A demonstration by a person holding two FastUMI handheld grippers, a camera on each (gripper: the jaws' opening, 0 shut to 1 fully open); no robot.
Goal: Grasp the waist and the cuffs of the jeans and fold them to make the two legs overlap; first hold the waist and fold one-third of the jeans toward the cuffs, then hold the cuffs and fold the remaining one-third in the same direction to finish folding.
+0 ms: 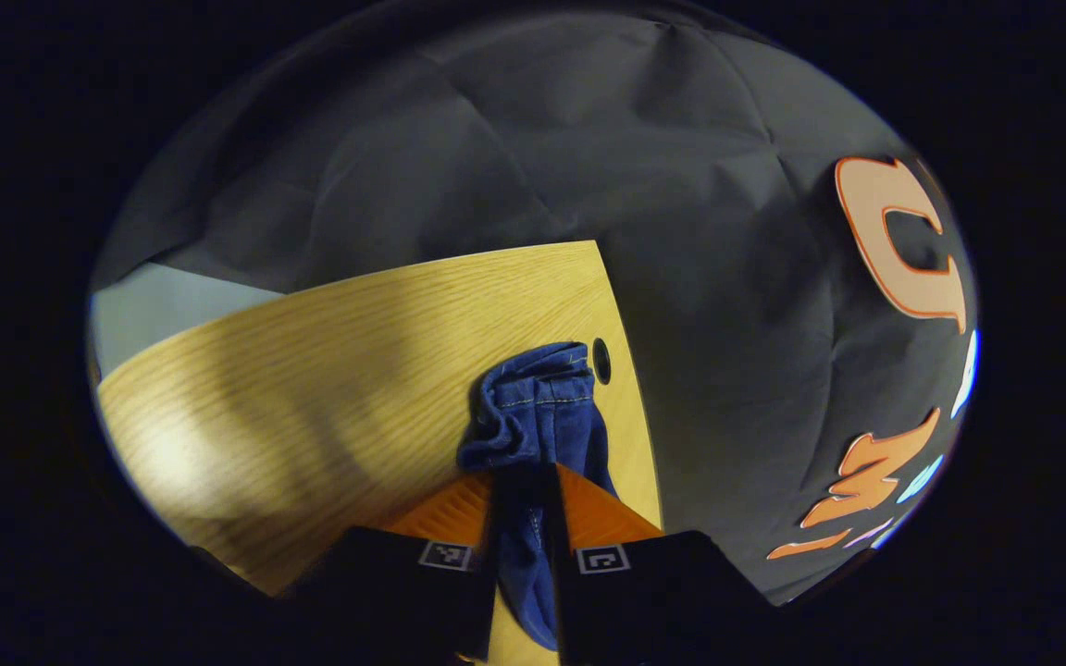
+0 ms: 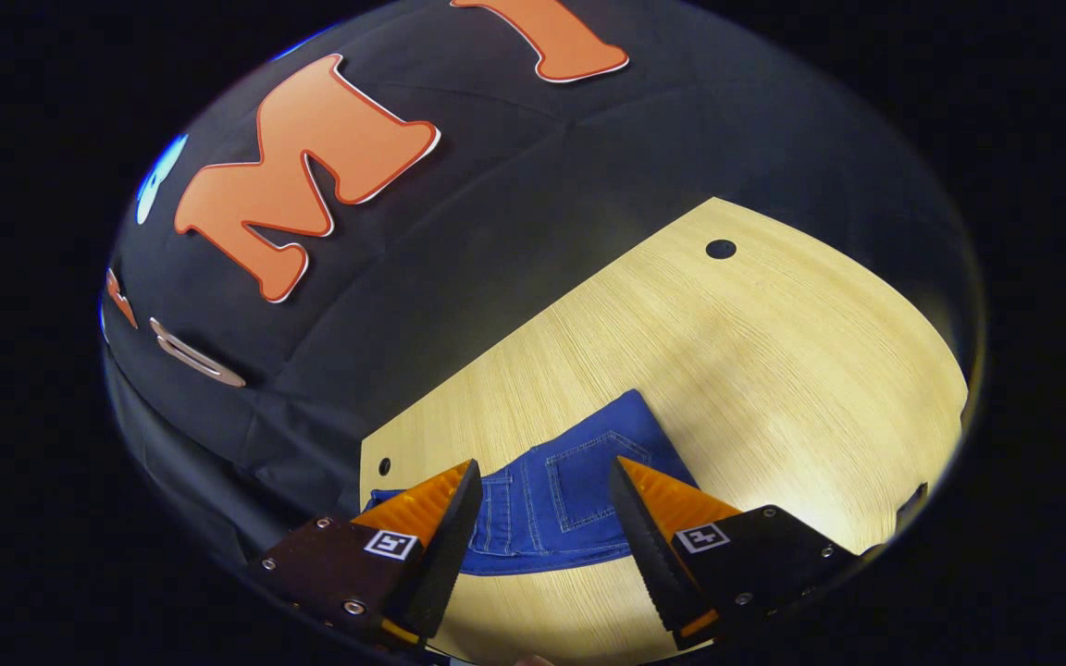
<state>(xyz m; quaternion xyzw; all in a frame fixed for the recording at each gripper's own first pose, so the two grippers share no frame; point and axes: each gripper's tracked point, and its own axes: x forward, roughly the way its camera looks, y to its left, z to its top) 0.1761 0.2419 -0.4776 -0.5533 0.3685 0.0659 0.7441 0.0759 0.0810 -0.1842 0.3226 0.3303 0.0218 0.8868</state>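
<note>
Two grippers work over a blue pair of jeans (image 1: 538, 416) on a light wooden table (image 1: 311, 370).

In the left gripper view, the left gripper (image 1: 524, 486) has its two fingers drawn close together, with a bunched strip of denim running up between them. Both fingers press against the cloth, so the gripper is pinching the jeans. Beyond the fingertips the fabric gathers into a crumpled mound with a stitched hem at its far end, lying near the table's right edge. A small dark round hole (image 1: 601, 360) in the tabletop sits just beside that hem. The table's far edge meets the dark cloth wall (image 1: 588, 139), and a pale patch of floor or wall shows at the far left.

In the right gripper view, the right gripper (image 2: 547, 481) has its fingers spread wide apart above the jeans (image 2: 570, 499). They frame a flat section of denim with a stitched back pocket (image 2: 593, 481) visible between them. Whether the fingertips touch the cloth cannot be told. This part of the jeans lies flat near the table's (image 2: 774, 370) near corner, with its curved lower edge toward the camera. One round hole (image 2: 721, 249) shows near the table's far corner and another small one (image 2: 384, 465) near the left corner, beside the left finger.
</note>
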